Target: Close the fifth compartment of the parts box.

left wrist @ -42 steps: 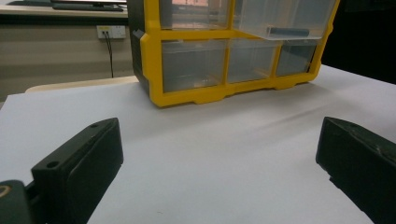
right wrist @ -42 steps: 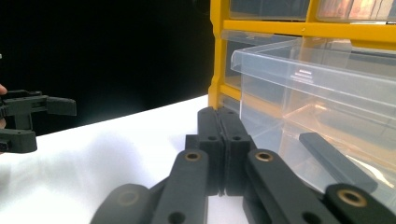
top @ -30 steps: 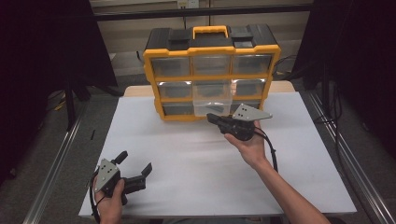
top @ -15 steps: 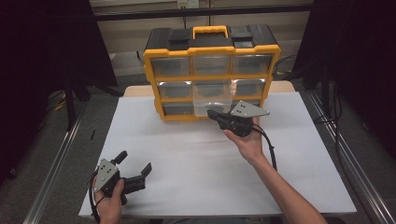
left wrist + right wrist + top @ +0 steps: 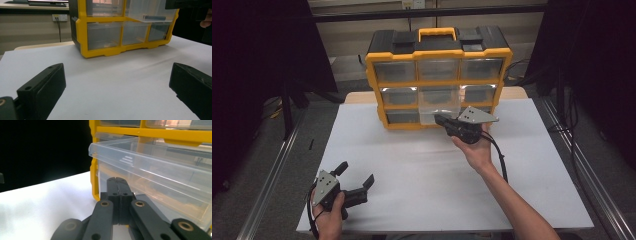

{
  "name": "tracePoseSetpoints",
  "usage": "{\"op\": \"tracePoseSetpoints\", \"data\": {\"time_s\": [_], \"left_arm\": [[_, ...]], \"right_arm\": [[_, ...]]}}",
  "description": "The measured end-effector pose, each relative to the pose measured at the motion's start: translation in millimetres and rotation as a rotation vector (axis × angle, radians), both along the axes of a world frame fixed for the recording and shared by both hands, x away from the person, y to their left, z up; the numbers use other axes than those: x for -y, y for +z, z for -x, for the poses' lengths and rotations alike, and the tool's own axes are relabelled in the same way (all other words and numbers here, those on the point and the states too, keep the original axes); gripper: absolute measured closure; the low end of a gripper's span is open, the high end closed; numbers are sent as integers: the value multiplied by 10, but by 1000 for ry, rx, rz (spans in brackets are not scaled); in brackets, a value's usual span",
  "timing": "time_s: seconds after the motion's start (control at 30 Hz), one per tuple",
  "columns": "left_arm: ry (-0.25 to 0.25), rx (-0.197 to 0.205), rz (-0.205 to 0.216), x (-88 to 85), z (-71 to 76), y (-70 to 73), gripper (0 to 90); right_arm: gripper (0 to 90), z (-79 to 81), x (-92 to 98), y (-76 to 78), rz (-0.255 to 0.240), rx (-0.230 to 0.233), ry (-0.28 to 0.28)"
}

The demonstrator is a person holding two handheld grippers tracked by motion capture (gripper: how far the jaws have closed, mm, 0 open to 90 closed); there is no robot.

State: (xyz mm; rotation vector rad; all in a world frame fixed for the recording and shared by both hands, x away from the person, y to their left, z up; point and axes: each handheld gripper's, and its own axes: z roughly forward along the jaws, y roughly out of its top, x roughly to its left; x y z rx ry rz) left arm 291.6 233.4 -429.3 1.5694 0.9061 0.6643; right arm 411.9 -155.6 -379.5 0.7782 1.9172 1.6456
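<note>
Protruding clear drawer [image 5: 439,106] of yellow organizer [image 5: 438,53]

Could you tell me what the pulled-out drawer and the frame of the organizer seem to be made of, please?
The drawer looks like clear, glossy plastic: you see straight through its walls, and its rim catches highlights. The frame looks like molded, opaque yellow plastic with a smooth, slightly shiny finish; its top appears to be matte black plastic.
</note>
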Motion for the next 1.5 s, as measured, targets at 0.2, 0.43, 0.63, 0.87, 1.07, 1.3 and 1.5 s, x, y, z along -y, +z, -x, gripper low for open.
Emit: {"op": "tracePoseSetpoints", "data": {"time_s": [0.2, 0.43, 0.63, 0.87, 1.07, 1.3, 1.5], "left_arm": [[1, 0, 1, -2, -1, 0, 10], [1, -2, 3, 1, 0, -1, 10], [2, -4, 4, 2, -3, -5, 9], [1, -3, 3, 2, -4, -5, 9], [2, -4, 5, 1, -4, -4, 10], [2, -3, 5, 1, -4, -5, 10], [-1, -3, -2, 1, -3, -6, 10]], "right_arm": [[900, -35, 3, -11, 6, 1, -13], [900, -47, -5, 14, 20, 17, -19], [900, -68, -4, 24, 20, 18, -30], [900, -115, -22, 39, 26, 22, -35], [900, -151, -32, 40, 25, 20, -44], [900, -210, -6, 22, 20, 18, -61], [900, -245, -1, 12, 24, 15, -67]]}}
